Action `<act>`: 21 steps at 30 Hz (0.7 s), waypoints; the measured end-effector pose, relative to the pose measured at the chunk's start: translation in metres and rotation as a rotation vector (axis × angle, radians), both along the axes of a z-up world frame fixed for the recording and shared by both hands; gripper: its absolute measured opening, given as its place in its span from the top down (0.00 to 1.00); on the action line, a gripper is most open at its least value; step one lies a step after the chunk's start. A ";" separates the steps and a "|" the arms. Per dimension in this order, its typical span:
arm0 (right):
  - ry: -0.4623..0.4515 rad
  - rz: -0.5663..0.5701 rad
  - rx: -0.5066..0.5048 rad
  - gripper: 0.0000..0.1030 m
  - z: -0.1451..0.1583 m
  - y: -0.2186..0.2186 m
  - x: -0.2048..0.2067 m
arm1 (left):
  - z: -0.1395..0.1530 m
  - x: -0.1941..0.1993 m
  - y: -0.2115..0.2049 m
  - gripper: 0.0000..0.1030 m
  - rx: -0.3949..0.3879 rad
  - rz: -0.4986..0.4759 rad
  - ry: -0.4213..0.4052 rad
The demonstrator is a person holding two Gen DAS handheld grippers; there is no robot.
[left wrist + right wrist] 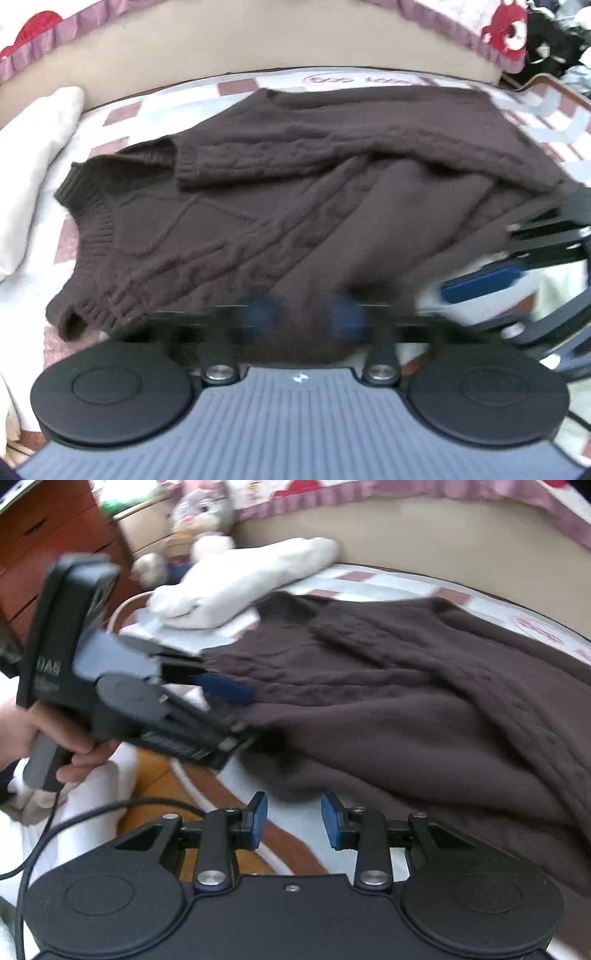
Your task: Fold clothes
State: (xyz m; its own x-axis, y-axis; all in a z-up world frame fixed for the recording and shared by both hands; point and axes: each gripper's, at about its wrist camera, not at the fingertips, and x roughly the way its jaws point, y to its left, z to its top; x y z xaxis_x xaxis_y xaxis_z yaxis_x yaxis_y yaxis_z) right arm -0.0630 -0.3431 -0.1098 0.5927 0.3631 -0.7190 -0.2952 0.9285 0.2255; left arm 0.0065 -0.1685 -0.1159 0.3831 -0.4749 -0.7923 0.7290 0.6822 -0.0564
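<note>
Folding is underway: the sweater (280, 192) hem is pinched by the left tool (301, 319); the right tool (293, 821), released, must be brought to the hem.

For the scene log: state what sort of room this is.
Most likely a bedroom. A brown sweater lies spread on a bed with a patterned sheet and a padded headboard; a stuffed toy and a wooden dresser stand beside it.
</note>
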 end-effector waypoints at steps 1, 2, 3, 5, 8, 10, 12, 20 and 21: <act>-0.019 0.012 -0.008 0.63 0.002 0.005 0.000 | 0.004 -0.001 0.000 0.95 -0.002 -0.016 0.007; -0.037 0.025 -0.016 0.63 0.004 0.009 0.001 | 0.009 -0.002 0.000 0.97 -0.009 -0.034 0.017; -0.059 0.036 -0.029 0.62 0.005 0.012 0.000 | 0.014 -0.002 0.001 0.97 -0.026 -0.041 0.034; -0.096 0.056 -0.082 0.62 0.005 0.018 -0.002 | 0.020 0.000 0.006 0.97 -0.063 -0.029 0.074; -0.143 0.069 -0.187 0.62 0.005 0.028 -0.010 | 0.021 0.005 0.013 0.97 -0.105 -0.007 0.107; -0.143 0.090 -0.242 0.62 0.004 0.036 -0.013 | 0.020 0.007 0.014 0.97 -0.120 -0.001 0.118; -0.133 0.101 -0.266 0.62 0.000 0.043 -0.014 | 0.019 0.007 0.014 0.97 -0.128 -0.002 0.119; -0.070 0.037 -0.185 0.61 -0.007 0.035 0.024 | 0.030 0.004 0.010 0.97 -0.138 -0.014 0.109; -0.038 0.037 -0.133 0.57 -0.010 0.031 0.030 | 0.031 0.004 0.010 0.97 -0.133 -0.018 0.104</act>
State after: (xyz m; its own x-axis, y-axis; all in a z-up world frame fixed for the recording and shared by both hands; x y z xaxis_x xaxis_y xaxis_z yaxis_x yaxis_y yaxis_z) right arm -0.0332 -0.3116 -0.1198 0.6084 0.2883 -0.7395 -0.3354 0.9378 0.0897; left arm 0.0103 -0.1589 -0.0848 0.2926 -0.5845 -0.7568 0.7263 0.6507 -0.2217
